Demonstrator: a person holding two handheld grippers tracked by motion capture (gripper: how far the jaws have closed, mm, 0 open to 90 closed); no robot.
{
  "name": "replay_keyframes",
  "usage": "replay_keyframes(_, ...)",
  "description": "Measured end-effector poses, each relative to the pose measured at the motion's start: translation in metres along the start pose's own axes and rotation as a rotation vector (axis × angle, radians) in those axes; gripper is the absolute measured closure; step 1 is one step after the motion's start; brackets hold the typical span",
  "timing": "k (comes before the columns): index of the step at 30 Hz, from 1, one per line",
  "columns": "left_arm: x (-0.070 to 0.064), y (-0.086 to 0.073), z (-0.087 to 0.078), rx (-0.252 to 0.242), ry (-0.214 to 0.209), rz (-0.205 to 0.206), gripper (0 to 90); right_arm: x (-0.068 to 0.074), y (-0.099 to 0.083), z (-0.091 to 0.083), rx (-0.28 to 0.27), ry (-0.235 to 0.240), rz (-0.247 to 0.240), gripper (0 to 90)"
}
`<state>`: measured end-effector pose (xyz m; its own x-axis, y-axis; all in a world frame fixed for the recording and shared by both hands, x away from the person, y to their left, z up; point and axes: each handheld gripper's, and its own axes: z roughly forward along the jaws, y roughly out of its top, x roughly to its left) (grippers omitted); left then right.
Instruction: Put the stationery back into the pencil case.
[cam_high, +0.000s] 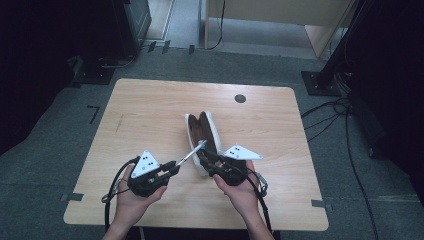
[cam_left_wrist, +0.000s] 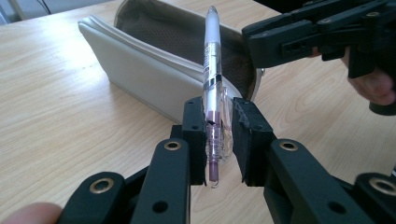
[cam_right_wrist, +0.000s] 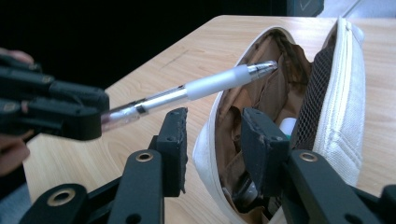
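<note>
Left gripper (cam_left_wrist: 218, 140) with fingers (cam_left_wrist: 194, 135) pinched on one pen (cam_left_wrist: 212, 74), gripped near its rear end, tip aimed out over the open mouth of the pouch (cam_left_wrist: 140, 60). In the high view, left gripper (cam_high: 172, 167) near the front edge of the worktop (cam_high: 150, 110), left of centre, pen (cam_high: 192, 152) slanting up toward the pouch (cam_high: 190, 131).

Right gripper (cam_right_wrist: 212, 140) with fingers (cam_right_wrist: 173, 144) spread partway, set astride the near wall of the pouch (cam_right_wrist: 336, 93): one finger outside the white wall, the other inside the brown lining. Whether the fingers press the wall cannot be told. In the high view, right gripper (cam_high: 212, 159) at the pouch's near end, right of centre.

One pouch, white outside, brown inside, unzipped, lying near the middle of the worktop with its length running from front to back. A few small items low inside the pouch, too dim to count. One pen, clear barrel with a frosted grip, tip just over the pouch rim in the right gripper view (cam_right_wrist: 196, 88). Two grippers, each in one hand.
</note>
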<state>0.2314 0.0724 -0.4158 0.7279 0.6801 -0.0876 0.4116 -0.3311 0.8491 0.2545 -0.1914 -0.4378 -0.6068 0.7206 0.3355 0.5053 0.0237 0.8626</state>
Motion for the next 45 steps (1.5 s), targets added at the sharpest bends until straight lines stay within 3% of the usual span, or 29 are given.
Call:
replay_keyframes(9,-0.003,-0.002,0.002,-0.032,0.033,0.015,76.6,0.003,0.007,0.004,-0.011,0.035,0.108,64.8)
replay_keyframes(22,-0.012,-0.006,0.004,-0.098,0.055,0.047,76.6,0.002,0.012,0.013,-0.033,0.04,0.182,63.1)
replay_keyframes(32,-0.013,-0.011,0.003,-0.129,0.068,0.049,76.6,-0.001,0.013,0.017,-0.053,0.096,0.267,62.1)
replay_keyframes(37,-0.014,-0.013,0.004,-0.138,0.07,0.051,76.7,-0.001,0.014,0.018,-0.066,0.121,0.283,61.4)
replay_keyframes(45,-0.018,-0.015,0.008,-0.143,0.044,0.08,76.7,-0.002,0.014,0.019,-0.083,0.152,0.324,64.0)
